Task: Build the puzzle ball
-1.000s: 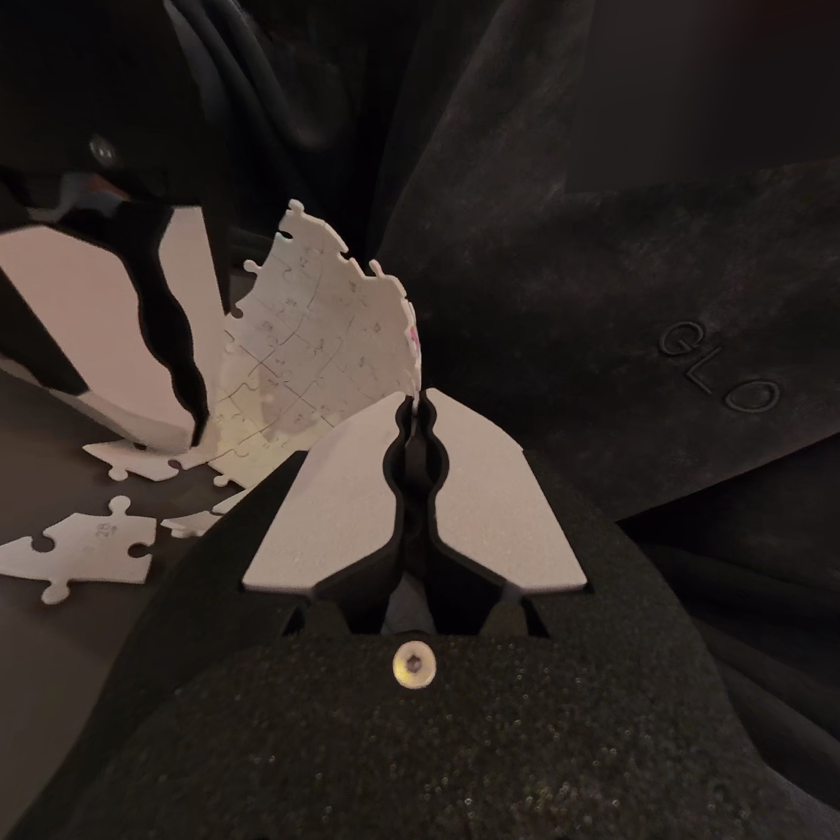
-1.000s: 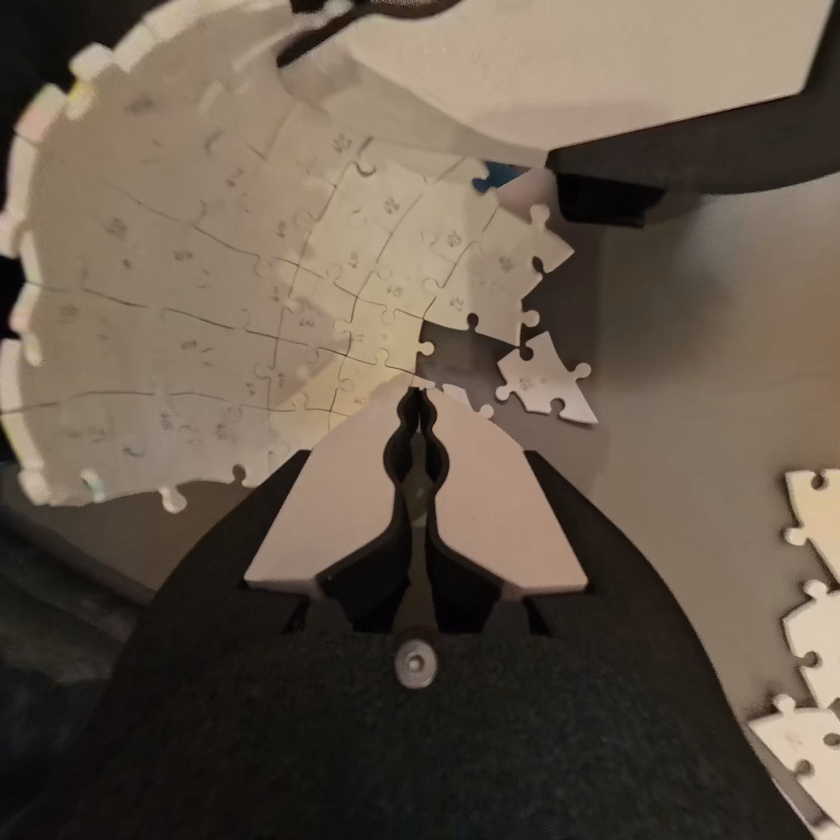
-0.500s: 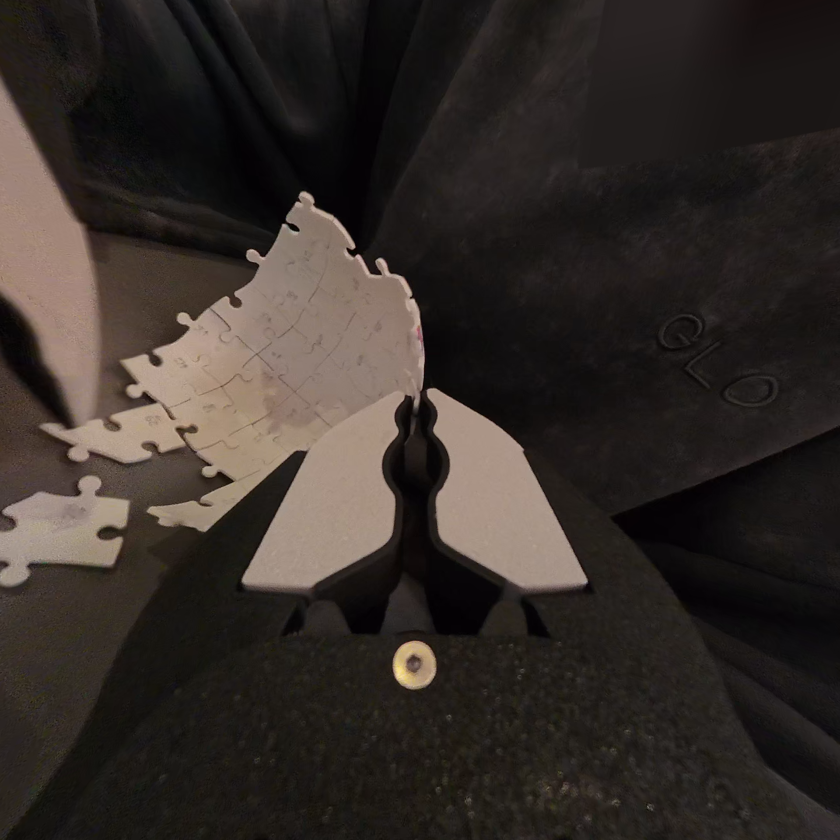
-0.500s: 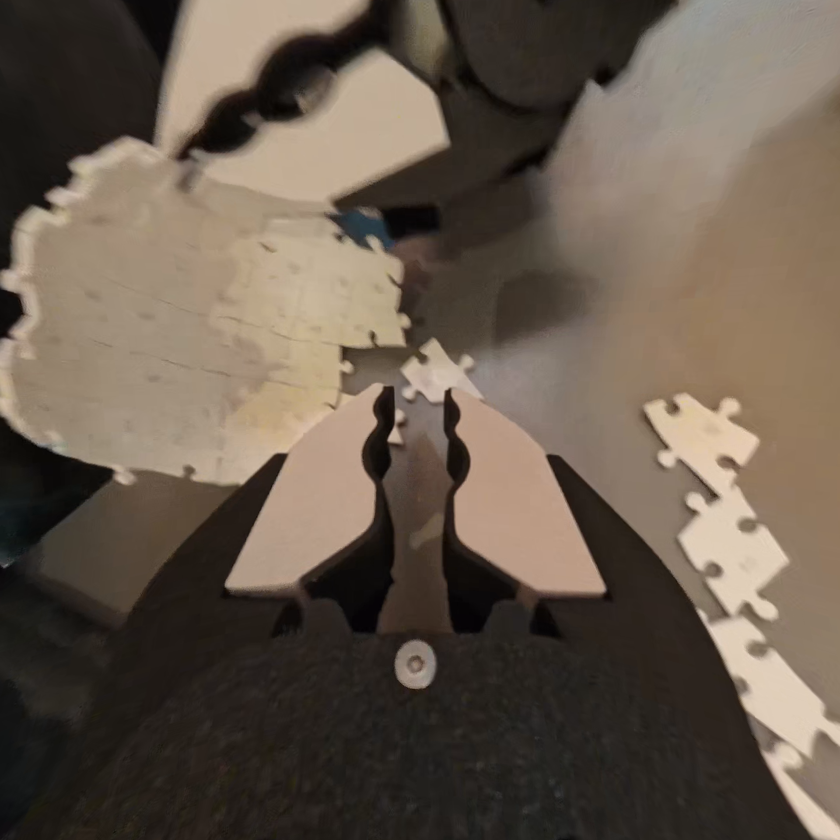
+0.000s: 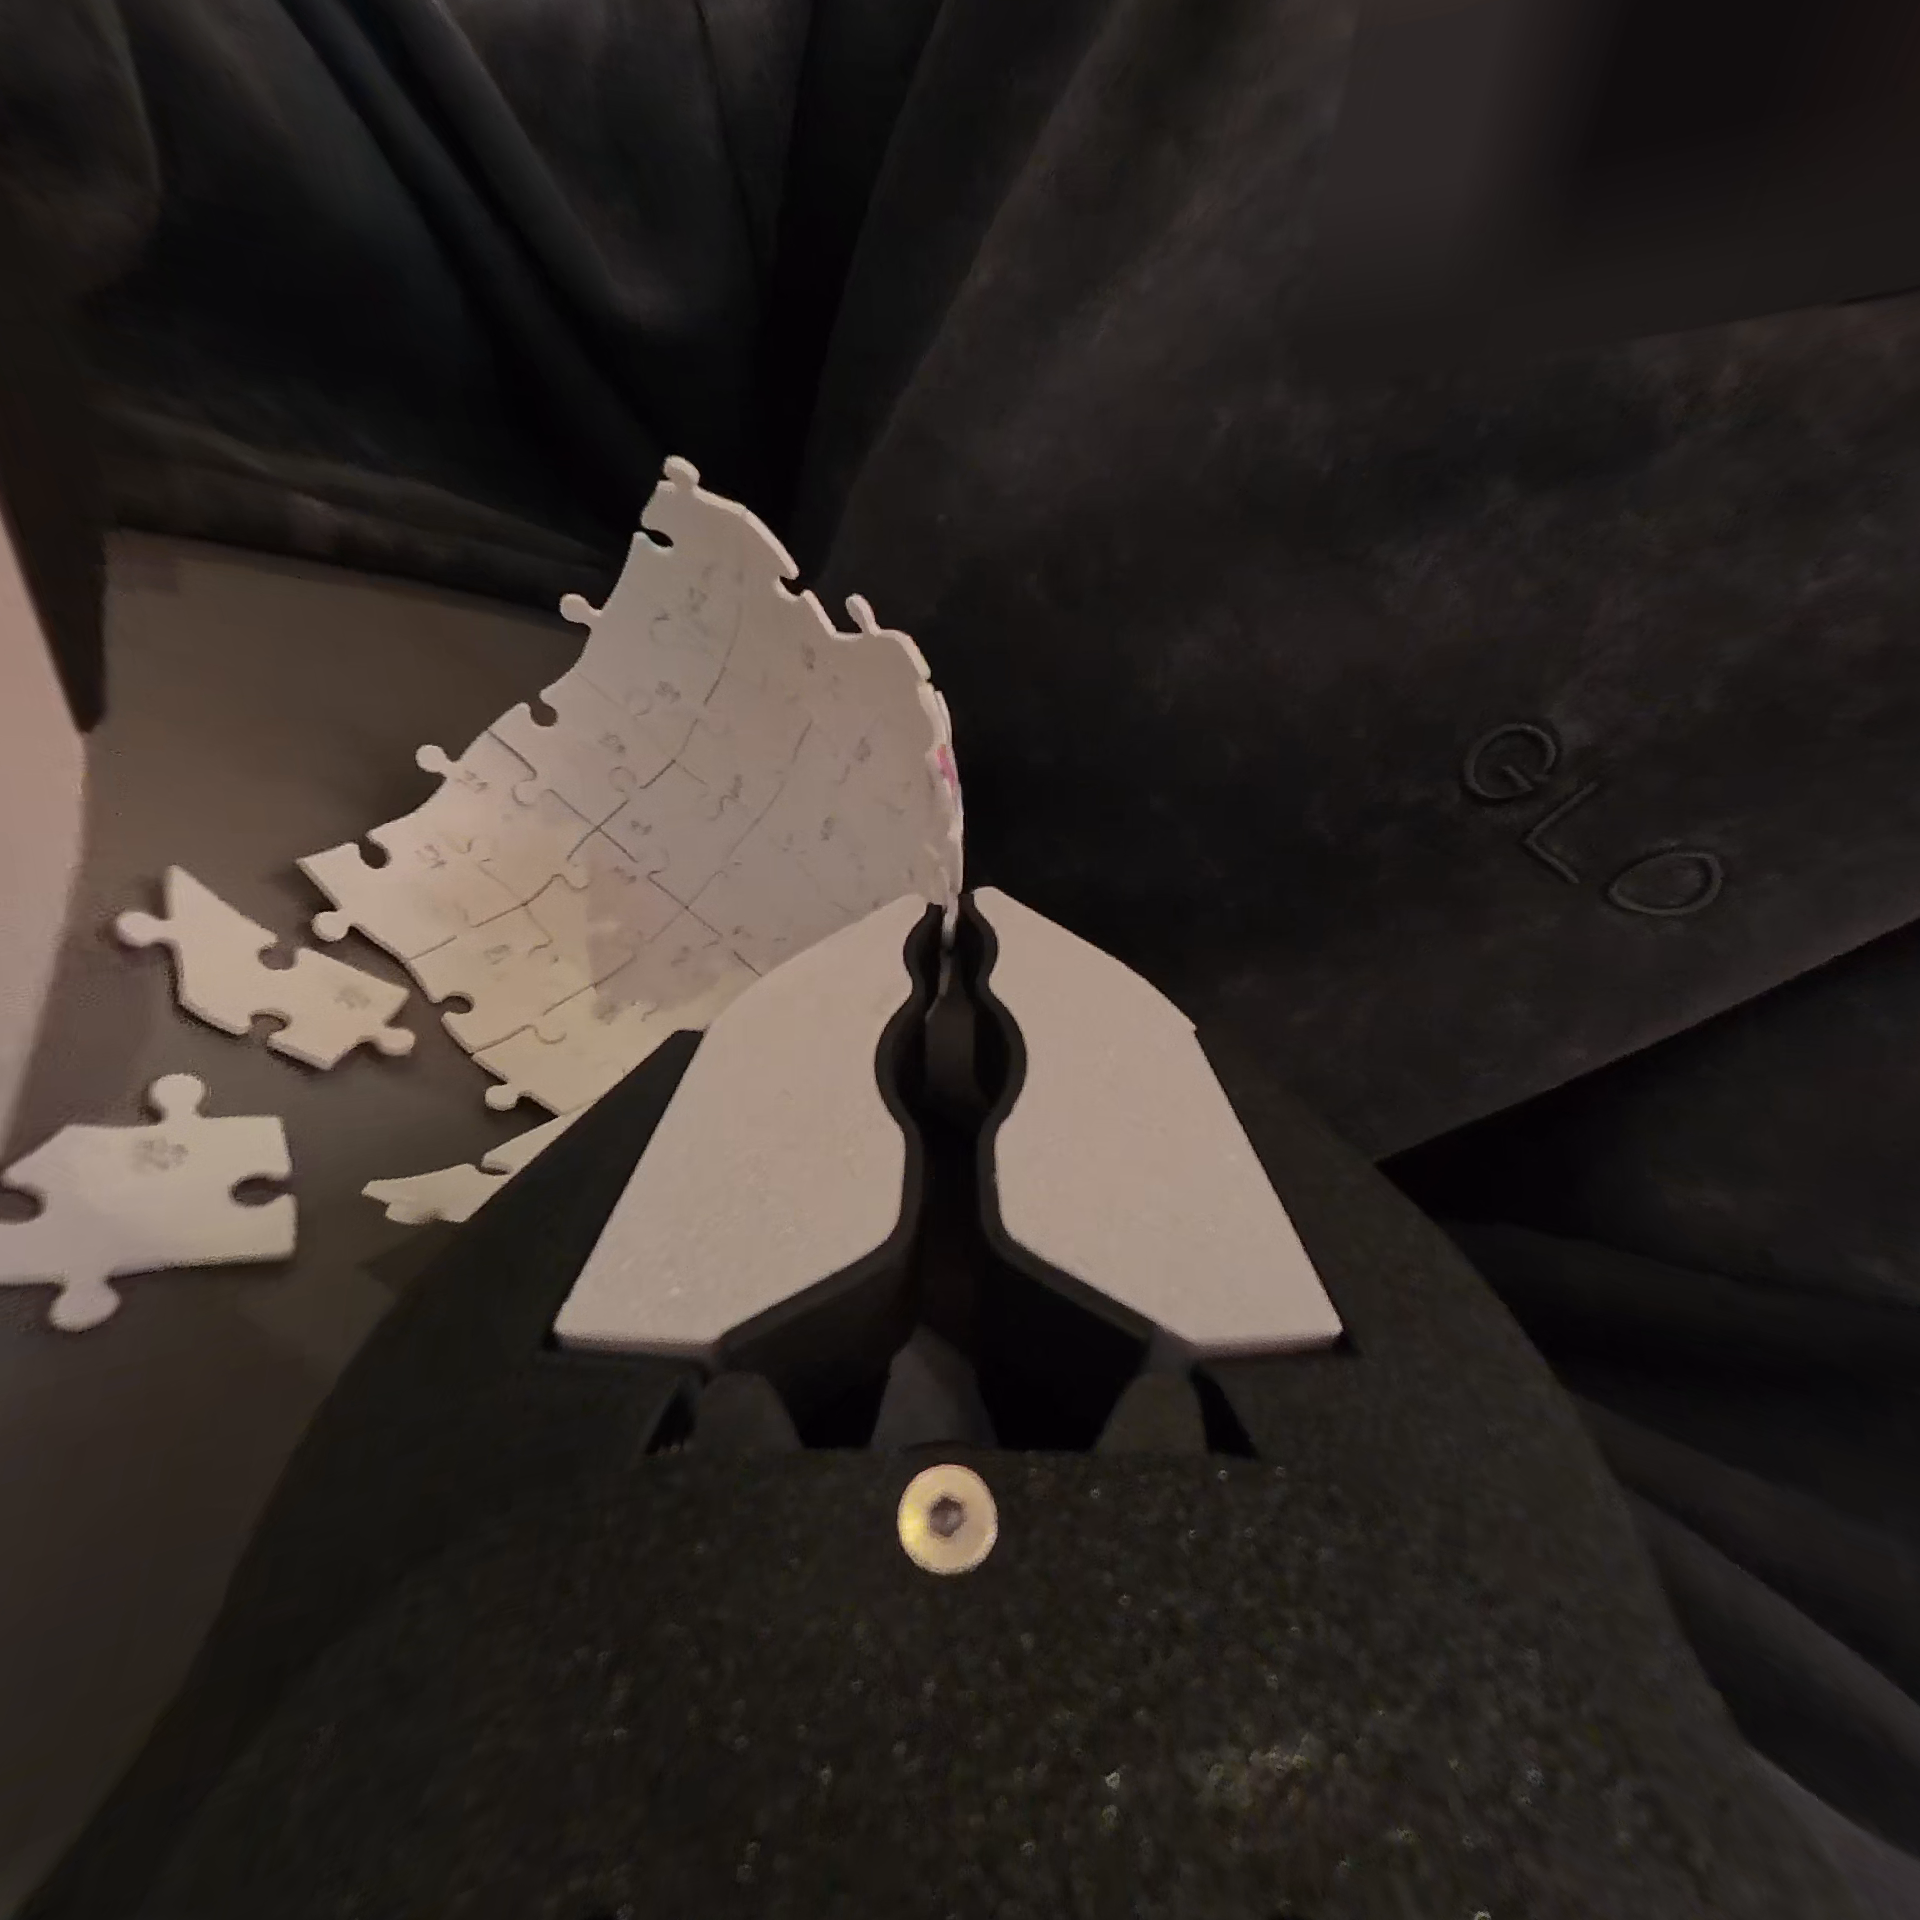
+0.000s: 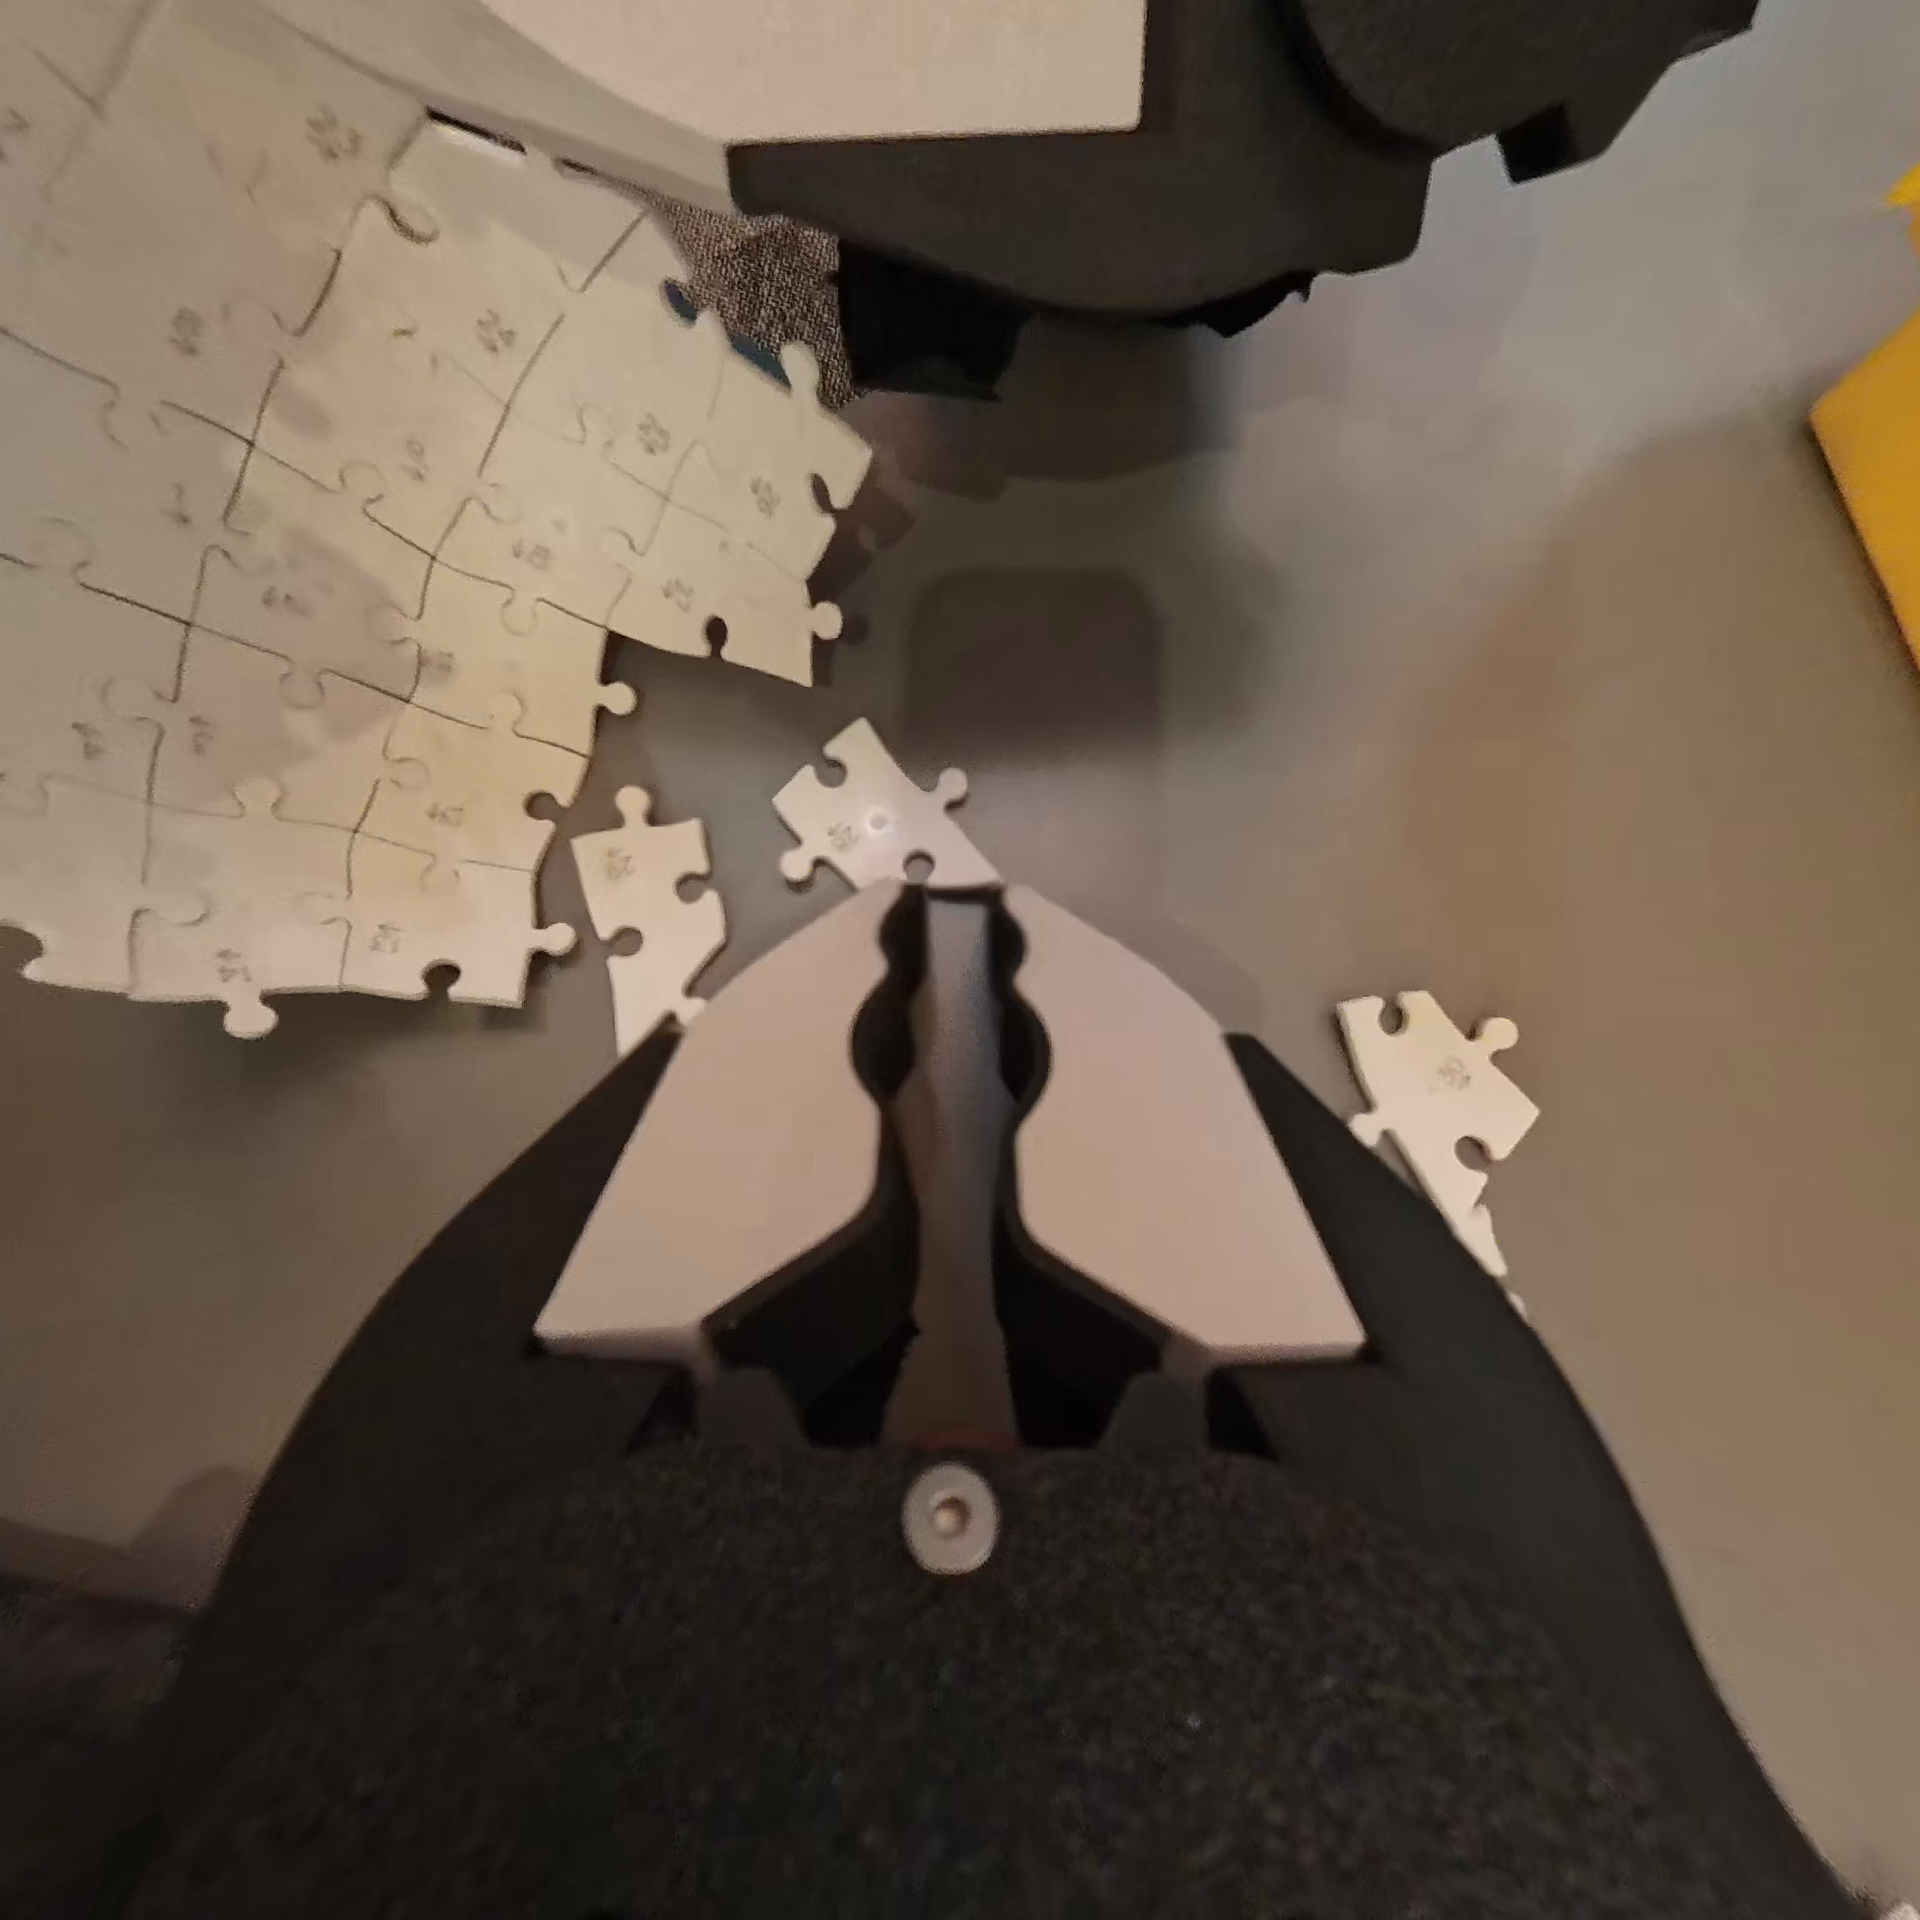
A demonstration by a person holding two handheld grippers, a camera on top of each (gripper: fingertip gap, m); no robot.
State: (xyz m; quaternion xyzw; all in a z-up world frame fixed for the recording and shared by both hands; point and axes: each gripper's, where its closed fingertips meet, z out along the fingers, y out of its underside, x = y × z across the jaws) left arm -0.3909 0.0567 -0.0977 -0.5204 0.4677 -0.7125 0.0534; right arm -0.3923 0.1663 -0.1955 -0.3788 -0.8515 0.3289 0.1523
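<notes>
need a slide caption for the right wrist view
Right claw open above a loose puzzle piece on the grey table, beside the curved assembled shell.

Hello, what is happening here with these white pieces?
A person is building a puzzle ball with two handheld grippers. The left gripper has its jaws shut on the rim of the curved assembled section, holding it up on edge. The right gripper, jaws open, hovers over a loose piece on the grey table. More loose pieces lie nearby, not yet joined.

Grey tabletop (image 6: 1455, 727), dark draped fabric (image 5: 1247, 416), dim warm light
</notes>
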